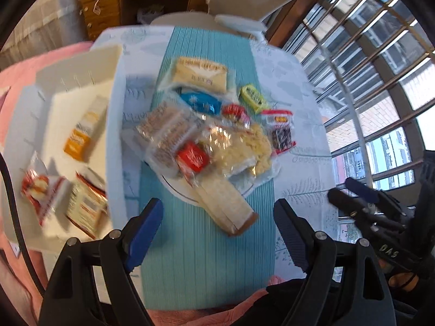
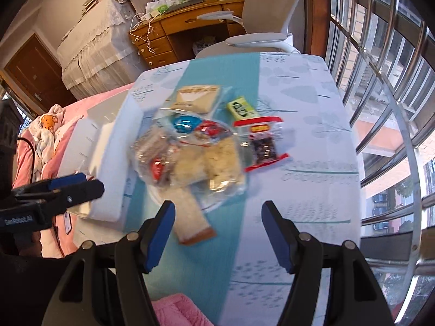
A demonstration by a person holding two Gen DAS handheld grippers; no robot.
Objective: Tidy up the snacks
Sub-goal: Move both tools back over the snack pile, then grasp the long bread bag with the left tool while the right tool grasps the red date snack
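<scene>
Both claws were held empty above the tabletop [image 1: 299,87]: the left claw [image 1: 217,233] spread wide, the right claw [image 2: 217,233] parted somewhat less. Just ahead of them the snack pile [image 1: 206,135] was heaped on a plate, apparently for sorting. Beside it, a white tray [image 1: 81,81] was already loaded with three packets, presumably the destination.

snack wrappers [image 1: 190,146]: glossy plastic (crinkled) | runner [image 1: 201,258]: ribbed, matt
</scene>
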